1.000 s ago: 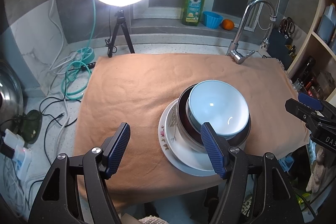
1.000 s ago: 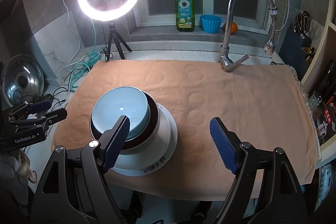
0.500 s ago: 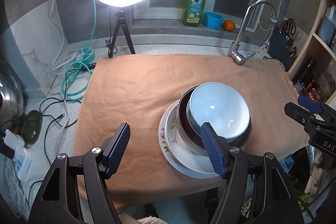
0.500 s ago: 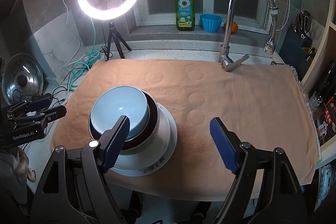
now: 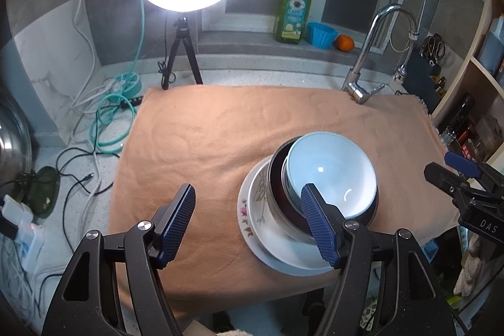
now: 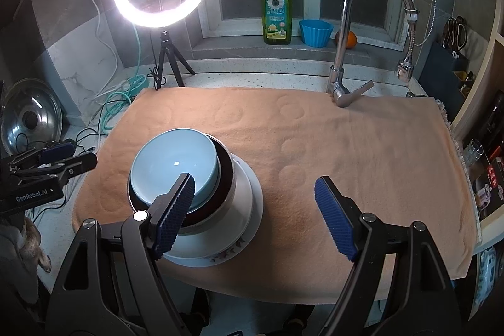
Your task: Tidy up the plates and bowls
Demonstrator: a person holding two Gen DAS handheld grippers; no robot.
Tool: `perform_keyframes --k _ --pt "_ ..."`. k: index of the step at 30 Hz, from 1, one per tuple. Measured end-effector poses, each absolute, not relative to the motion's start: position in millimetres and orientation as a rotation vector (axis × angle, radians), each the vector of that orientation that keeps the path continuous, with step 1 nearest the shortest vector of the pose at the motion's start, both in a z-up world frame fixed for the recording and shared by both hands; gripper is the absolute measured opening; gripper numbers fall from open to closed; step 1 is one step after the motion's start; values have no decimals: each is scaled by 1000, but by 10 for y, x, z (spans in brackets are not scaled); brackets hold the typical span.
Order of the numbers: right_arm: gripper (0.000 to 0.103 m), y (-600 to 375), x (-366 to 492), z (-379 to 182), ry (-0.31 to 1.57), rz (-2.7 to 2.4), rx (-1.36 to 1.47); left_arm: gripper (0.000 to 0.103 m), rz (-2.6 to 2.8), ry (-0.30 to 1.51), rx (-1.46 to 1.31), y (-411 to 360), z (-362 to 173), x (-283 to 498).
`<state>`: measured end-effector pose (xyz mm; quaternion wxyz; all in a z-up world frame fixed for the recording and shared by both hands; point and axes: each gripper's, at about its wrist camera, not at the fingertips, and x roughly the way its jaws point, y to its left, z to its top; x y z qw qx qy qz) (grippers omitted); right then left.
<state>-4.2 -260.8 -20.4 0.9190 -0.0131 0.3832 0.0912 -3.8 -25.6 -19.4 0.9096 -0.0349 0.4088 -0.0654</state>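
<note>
Left wrist view shows you the orange towel [image 5: 220,128] covering the bench, with the stack near its front edge: a floral plate [image 5: 252,210] under a dark bowl [image 5: 277,178], and a light blue bowl [image 5: 330,172] on top. Your left gripper [image 5: 245,222] and right gripper [image 6: 255,210] both stand wide and hold nothing.
</note>
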Motion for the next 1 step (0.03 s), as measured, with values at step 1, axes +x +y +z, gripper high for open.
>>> perform_keyframes --k 1 --pt "81 -2615 -30 -215 791 189 -26 69 -135 841 -71 -260 -184 -36"
